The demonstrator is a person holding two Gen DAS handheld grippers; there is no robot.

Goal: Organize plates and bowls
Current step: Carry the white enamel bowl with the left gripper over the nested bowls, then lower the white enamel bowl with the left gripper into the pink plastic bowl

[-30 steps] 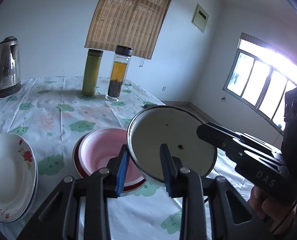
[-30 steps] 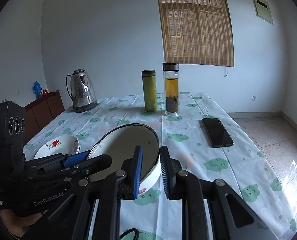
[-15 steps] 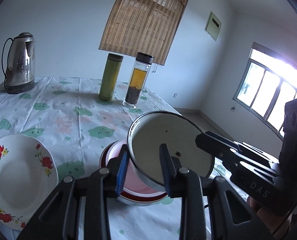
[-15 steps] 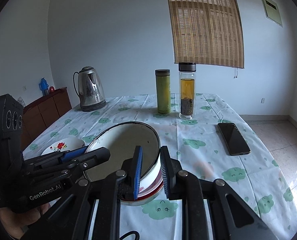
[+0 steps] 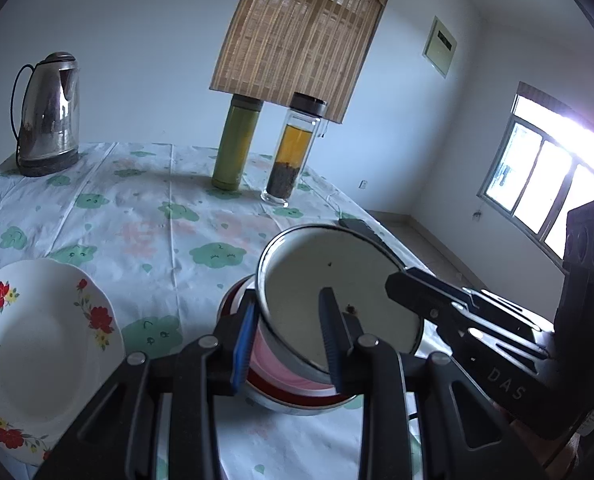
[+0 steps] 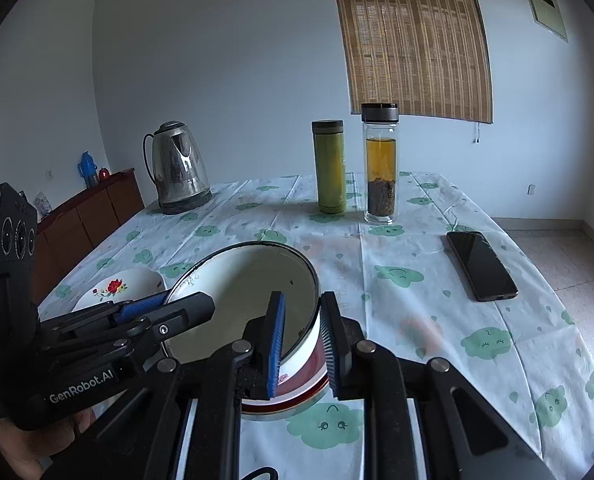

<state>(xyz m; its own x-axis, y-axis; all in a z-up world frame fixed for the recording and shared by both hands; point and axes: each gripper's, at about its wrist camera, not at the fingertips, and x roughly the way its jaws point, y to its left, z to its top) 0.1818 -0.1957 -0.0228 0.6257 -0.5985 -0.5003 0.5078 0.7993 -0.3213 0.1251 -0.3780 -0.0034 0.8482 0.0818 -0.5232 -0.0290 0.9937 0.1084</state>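
While the left wrist view looks down its own 2 blue-padded fingers, the left gripper (image 5: 287, 340) is nearly closed, pinching the near rim of a white enamel bowl (image 5: 337, 284). That bowl tilts toward the camera, directly over a pink bowl (image 5: 273, 368) with a red rim that sits on the cloud-print tablecloth (image 5: 145, 220). The right gripper (image 5: 401, 284) reaches in from the right and grips the bowl's far rim. A white plate with red flowers (image 5: 37, 332) lies at the left, apart from the bowls. A steel kettle (image 5: 49, 116), a green flask (image 5: 237, 144) and a glass tea bottle (image 5: 293, 148) stand further back.

From the right wrist view, the right gripper (image 6: 301, 344) is almost fully closed, its pads clamping the white enamel bowl's (image 6: 249, 288) rim. The left gripper (image 6: 165, 308) holds the opposite rim. The pink bowl (image 6: 309, 380) shows beneath. The flowered plate (image 6: 117, 288) lies behind at the left, and a black phone (image 6: 481, 264) lies at the right.
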